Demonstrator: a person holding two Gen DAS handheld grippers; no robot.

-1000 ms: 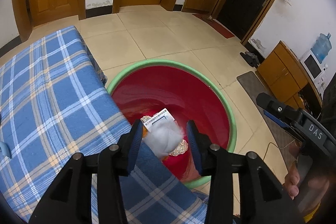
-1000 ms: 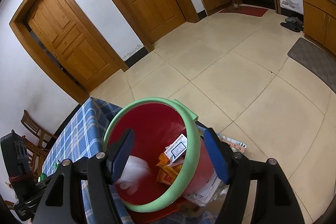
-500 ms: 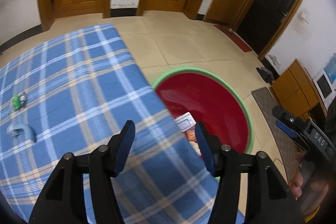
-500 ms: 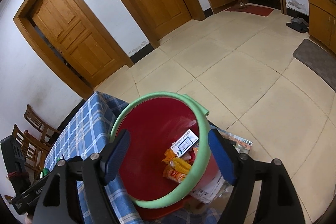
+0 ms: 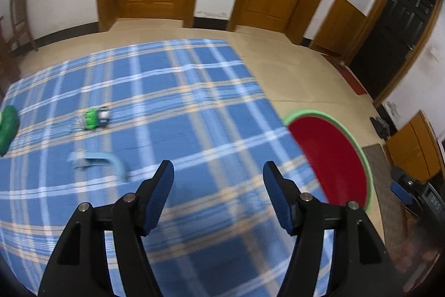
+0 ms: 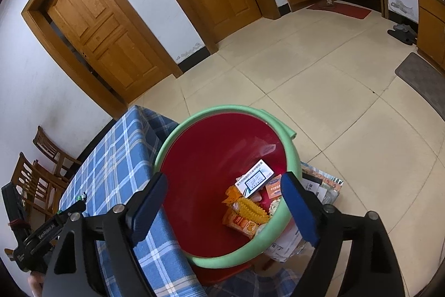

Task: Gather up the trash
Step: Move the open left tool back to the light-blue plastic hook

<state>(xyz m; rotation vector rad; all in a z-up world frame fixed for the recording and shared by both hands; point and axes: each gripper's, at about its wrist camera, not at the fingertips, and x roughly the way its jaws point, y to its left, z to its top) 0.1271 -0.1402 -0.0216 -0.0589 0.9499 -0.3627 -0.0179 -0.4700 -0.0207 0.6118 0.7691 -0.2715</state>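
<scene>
My left gripper [image 5: 218, 195] is spread wide and empty above the near part of the blue plaid tablecloth [image 5: 178, 102]; my right gripper [image 6: 222, 209] is also spread, empty, poised over the red bin [image 6: 211, 157] with the green rim, just right of the table, wrappers and a white box [image 6: 254, 181] already in its bottom. Remaining trash sits left of the left gripper: a pale blue curved piece [image 5: 98, 162] near, a green-and-white item [image 5: 94, 118] farther, something green [image 5: 8, 125] at the far-left edge — left view is motion-blurred, so I can't tell what they are. Risk: the curved piece looks flat on the cloth, so closing too low could pinch fabric and drag the cloth with it.
</scene>
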